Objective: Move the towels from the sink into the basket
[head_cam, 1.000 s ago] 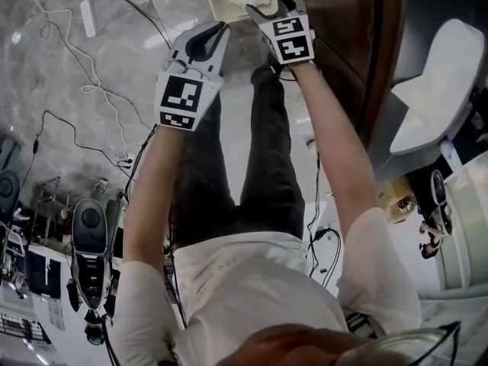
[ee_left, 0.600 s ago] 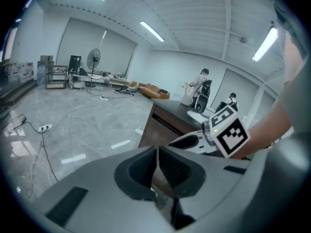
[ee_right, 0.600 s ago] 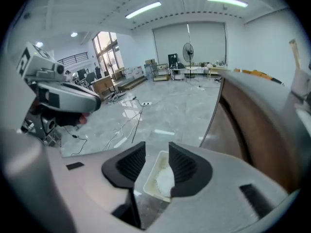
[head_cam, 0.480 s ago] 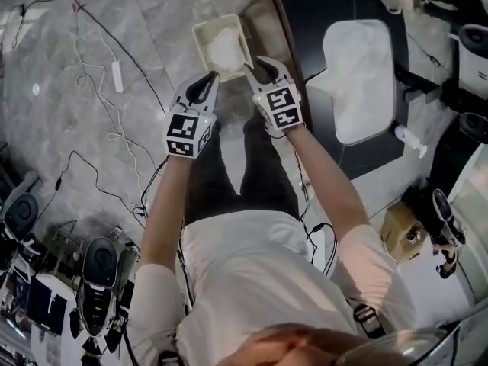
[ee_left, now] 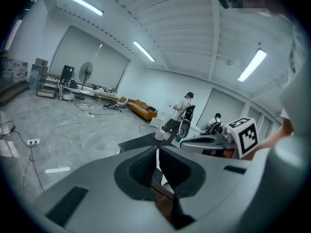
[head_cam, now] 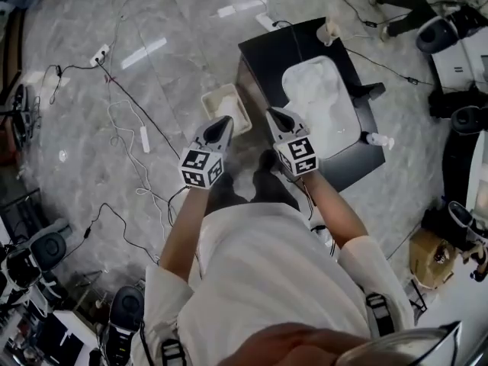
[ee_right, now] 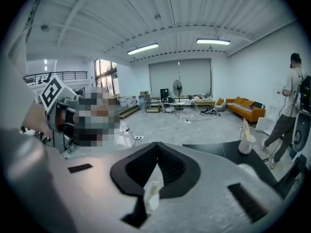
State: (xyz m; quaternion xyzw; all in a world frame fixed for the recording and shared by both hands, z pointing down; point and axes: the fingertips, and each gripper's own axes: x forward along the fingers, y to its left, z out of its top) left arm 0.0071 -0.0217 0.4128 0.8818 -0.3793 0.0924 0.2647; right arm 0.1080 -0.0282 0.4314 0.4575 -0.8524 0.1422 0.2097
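Observation:
In the head view a cream basket (head_cam: 216,97) with a white towel (head_cam: 230,102) in it stands on the floor beside a black cabinet (head_cam: 267,52). White towels (head_cam: 316,97) fill the sink (head_cam: 287,78) on the cabinet. My left gripper (head_cam: 221,120) hangs shut and empty above the basket's near side. My right gripper (head_cam: 274,113), over the cabinet's near corner, has just been closing and now stands shut with nothing pinched. The left gripper view shows the left gripper (ee_left: 158,150) with its tips together, and so does the right gripper view for the right gripper (ee_right: 156,144).
Cables (head_cam: 114,97) and a power strip (head_cam: 143,138) lie on the marble floor to the left. A pale bottle (head_cam: 330,30) stands on the cabinet's far corner, another (head_cam: 377,139) at its right edge. Equipment crowds the right side and lower left. A person (ee_right: 291,106) stands beyond the cabinet.
Both grippers have risen from the basket's rim to well above it. The right jaws went from open to shut. The head view has pulled back, taking in the cabinet and sink.

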